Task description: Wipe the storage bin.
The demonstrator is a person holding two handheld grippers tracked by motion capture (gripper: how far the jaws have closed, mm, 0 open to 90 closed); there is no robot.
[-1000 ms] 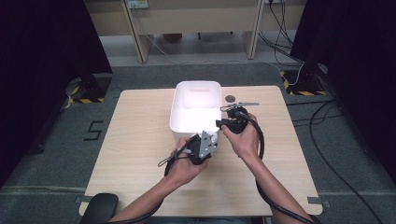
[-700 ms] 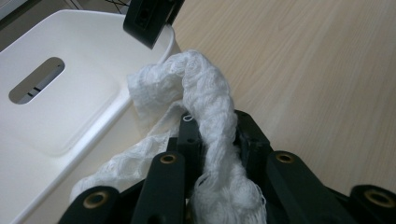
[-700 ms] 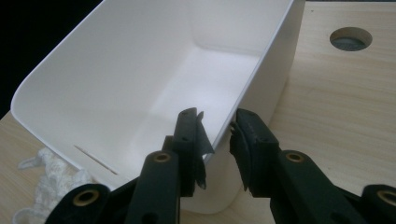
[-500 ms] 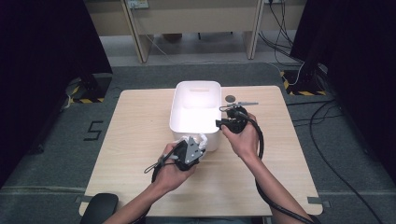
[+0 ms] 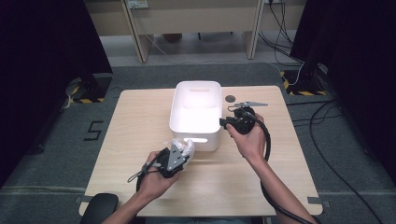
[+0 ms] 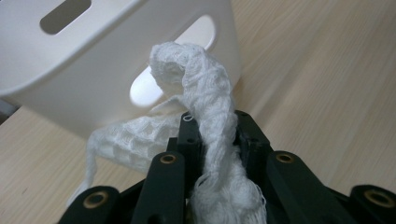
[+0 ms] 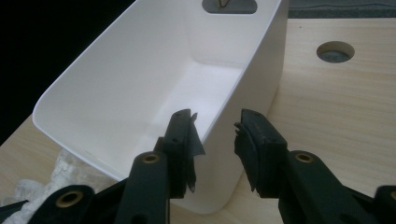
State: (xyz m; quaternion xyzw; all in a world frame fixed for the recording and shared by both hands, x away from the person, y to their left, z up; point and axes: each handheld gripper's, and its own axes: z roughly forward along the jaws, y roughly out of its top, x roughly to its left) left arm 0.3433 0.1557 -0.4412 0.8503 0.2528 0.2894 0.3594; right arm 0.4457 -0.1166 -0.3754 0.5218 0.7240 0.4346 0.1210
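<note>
1. White mesh cloth (image 6: 205, 121) pinched between the jaws of the left gripper (image 5: 180, 156), bunched and twisted, standing up past the jaw tips; seen from above just in front of the near wall of the white bin (image 5: 196, 133), close beside its handle slot.
2. Right gripper (image 5: 223, 122) at the bin's right wall; jaws just opened further, set either side of the rim with a gap, pads off the plastic, nothing gripped.
3. Bin upright on the wooden surface (image 5: 135, 130), inside bare.
4. Readable writing: a dark "5" (image 5: 93, 130) marked on the grey floor left of the surface.
</note>
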